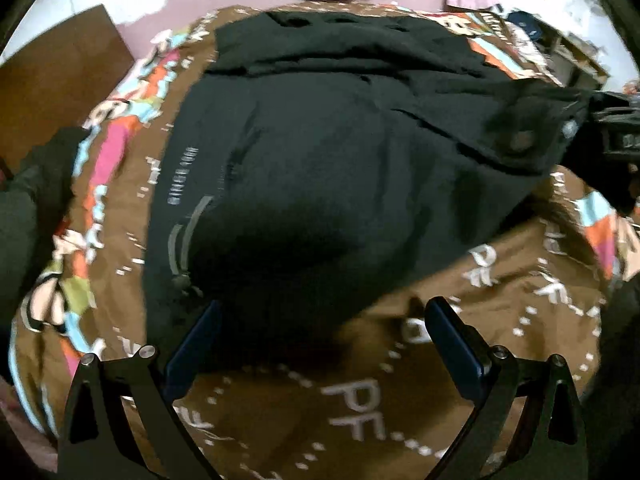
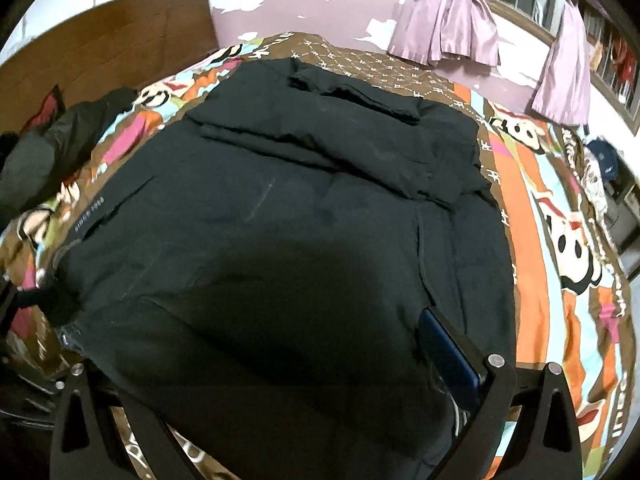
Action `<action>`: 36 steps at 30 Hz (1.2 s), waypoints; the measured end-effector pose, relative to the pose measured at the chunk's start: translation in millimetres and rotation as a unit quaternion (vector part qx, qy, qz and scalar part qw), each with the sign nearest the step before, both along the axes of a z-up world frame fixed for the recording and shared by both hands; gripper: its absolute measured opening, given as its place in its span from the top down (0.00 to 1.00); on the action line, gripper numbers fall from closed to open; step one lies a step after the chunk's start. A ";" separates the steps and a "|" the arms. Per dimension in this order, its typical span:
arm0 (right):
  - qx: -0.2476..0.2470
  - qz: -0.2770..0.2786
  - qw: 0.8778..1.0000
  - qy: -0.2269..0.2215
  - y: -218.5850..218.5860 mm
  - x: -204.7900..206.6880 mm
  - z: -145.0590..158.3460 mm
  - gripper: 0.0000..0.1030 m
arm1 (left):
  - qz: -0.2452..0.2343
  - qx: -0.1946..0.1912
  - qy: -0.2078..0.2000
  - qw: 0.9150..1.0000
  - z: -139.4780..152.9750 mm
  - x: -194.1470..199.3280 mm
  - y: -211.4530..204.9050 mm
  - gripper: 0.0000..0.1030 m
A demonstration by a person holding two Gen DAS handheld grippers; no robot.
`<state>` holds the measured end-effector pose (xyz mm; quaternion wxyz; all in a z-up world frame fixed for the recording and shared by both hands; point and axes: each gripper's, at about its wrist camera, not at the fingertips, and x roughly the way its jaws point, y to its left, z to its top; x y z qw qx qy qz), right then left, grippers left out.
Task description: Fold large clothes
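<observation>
A large black jacket (image 2: 280,216) is spread flat over a brown patterned bedspread (image 2: 536,208), its top part folded down in layers at the far end. Small pale lettering is seen near its left edge. The right gripper (image 2: 280,364) is set at the near hem; one blue-padded finger (image 2: 452,352) rests against the fabric, the other is hidden under cloth. A dark bundle of clothes (image 2: 56,152) is heaped at left, beside a wooden headboard (image 2: 112,40). Lilac curtains (image 2: 452,28) hang behind.

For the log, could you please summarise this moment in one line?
left tool open, empty | right tool open, jacket draped across
</observation>
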<state>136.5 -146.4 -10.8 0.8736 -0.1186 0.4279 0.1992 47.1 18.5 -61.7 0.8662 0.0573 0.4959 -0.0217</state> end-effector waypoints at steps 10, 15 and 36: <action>0.036 -0.003 0.999 0.018 -3.0 8.8 11.0 0.00 | 0.026 0.056 -0.037 0.997 1.9 5.9 9.0 0.04; 0.033 -0.004 0.999 0.018 -10.4 -1.2 0.5 0.00 | 0.040 0.067 -0.058 0.995 6.8 5.7 16.1 0.05; -0.072 -0.049 0.995 -0.038 -43.4 -60.1 -75.5 0.14 | -0.004 0.054 -0.113 0.992 23.2 8.9 15.3 0.66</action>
